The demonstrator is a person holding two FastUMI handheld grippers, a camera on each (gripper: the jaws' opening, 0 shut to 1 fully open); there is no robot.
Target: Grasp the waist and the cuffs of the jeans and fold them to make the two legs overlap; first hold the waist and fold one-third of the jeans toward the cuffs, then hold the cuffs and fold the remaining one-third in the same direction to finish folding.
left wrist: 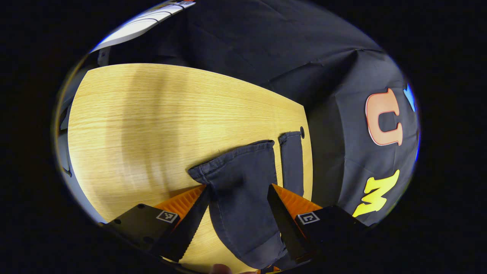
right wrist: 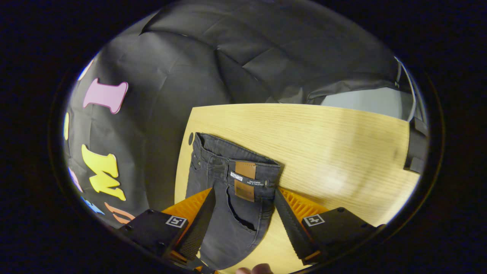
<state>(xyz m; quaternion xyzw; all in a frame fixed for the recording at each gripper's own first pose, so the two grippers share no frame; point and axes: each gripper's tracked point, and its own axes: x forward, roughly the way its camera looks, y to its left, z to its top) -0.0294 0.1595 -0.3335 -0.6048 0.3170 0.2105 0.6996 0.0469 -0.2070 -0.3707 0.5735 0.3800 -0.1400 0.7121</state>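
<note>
straddling the flat jeans on the surface point(left wrist: 152, 114), the left gripper point(left wrist: 239, 190) gapes over the near cuff point(left wrist: 232, 160) and the right gripper point(right wrist: 245, 194) over the waist point(right wrist: 236, 160), poised to pinch both ends.

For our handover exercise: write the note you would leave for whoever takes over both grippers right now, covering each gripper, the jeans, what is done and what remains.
Left gripper: open, fingers either side of the near cuff; nothing gripped.
Right gripper: open, straddling the waist by the leather patch; nothing gripped.
Jeans: lying flat along one edge of the wooden table, both legs side by side, the second cuff beyond the first.
Done: grippers lined up at both ends.
Left: close on waist and cuff, lay one leg over the other, then both one-third folds.
</note>
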